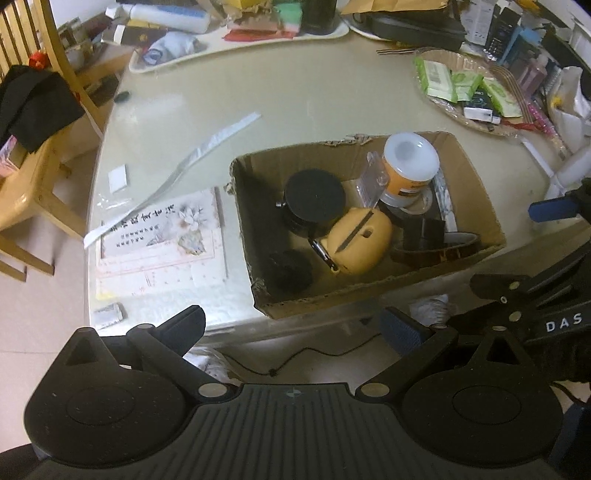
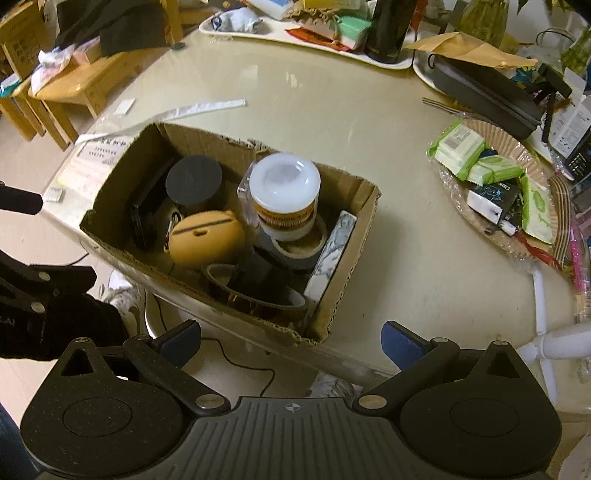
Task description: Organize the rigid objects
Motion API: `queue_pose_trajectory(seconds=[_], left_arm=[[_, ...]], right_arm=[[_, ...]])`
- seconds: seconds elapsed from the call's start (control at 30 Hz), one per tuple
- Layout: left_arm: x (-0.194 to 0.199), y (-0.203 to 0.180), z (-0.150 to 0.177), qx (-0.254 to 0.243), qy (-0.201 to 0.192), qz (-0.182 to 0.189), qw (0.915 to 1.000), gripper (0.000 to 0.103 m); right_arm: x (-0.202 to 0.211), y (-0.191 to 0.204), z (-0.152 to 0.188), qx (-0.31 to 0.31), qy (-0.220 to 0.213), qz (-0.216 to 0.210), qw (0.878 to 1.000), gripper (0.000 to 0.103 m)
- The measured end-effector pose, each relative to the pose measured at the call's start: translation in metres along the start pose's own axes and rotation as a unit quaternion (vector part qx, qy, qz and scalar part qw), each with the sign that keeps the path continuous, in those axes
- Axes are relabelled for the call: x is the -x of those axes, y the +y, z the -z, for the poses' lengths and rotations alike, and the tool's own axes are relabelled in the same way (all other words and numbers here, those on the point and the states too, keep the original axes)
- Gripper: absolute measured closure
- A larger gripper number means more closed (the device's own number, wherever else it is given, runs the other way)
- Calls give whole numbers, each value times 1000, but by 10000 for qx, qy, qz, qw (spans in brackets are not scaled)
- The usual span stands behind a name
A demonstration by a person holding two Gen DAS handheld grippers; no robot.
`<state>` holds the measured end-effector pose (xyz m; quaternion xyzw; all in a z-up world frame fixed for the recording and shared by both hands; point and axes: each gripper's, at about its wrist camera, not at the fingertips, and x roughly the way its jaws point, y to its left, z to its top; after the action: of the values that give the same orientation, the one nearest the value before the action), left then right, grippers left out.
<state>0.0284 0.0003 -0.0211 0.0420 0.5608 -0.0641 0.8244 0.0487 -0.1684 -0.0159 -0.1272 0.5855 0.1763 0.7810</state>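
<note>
A cardboard box (image 1: 476, 192) (image 2: 347, 295) sits at the near edge of the beige table. Inside lie a white-lidded orange jar (image 1: 410, 162) (image 2: 284, 192), a black round lid (image 1: 314, 195) (image 2: 194, 179), a tan pouch with a carabiner (image 1: 360, 240) (image 2: 207, 240), tape rolls (image 2: 295, 247) and a marbled flat block (image 2: 332, 254). My left gripper (image 1: 295, 325) hangs open below the table edge, nothing between its fingers. My right gripper (image 2: 291, 341) is open too, in front of the box and empty. It also shows at the right in the left wrist view.
A calendar sheet (image 1: 162, 240) and a white paper strip (image 1: 177, 162) lie left of the box. A woven tray of green packets (image 1: 465, 92) (image 2: 502, 192) sits at the right. Cluttered white trays (image 1: 236, 33) line the far edge. Wooden chairs (image 1: 33, 147) stand left.
</note>
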Motion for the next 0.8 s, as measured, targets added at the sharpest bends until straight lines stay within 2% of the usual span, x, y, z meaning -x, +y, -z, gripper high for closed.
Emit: queue_pose_trajectory(seconds=[0.8], left_arm=[[-4,1,-1,62,108,-30,9999,0]], right_arm=[[-4,6,0,197,73,27,9998,0]])
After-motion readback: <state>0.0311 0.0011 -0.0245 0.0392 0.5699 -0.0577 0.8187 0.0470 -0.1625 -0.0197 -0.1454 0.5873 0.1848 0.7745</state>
